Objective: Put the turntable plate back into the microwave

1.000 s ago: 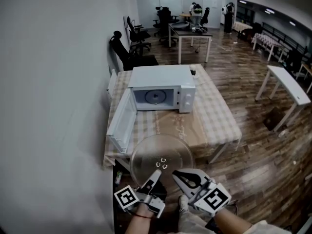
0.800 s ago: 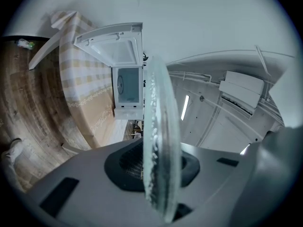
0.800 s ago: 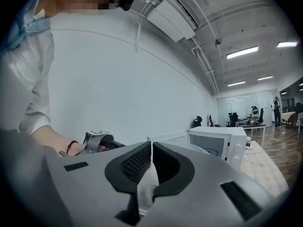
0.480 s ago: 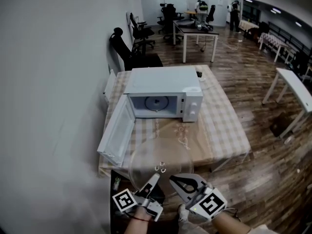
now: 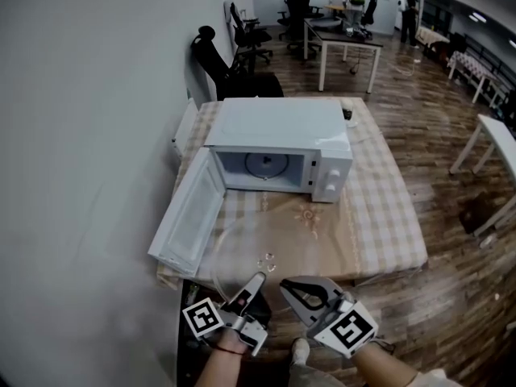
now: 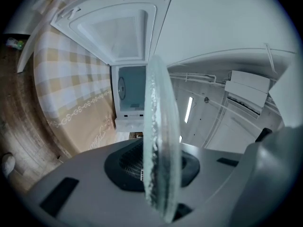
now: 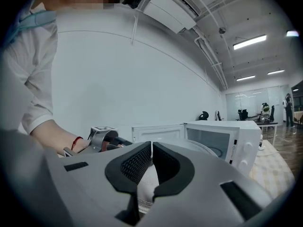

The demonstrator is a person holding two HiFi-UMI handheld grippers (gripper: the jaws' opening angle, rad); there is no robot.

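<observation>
One white boxy microwave (image 5: 278, 135), one clear round glass plate (image 6: 158, 126), one check-clothed table (image 5: 379, 216), two claws: left claw (image 5: 256, 280), right claw (image 5: 287, 287).

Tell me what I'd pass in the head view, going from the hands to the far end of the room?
The left tool and right tool side by side → plate → microwave → chair → desk.
</observation>
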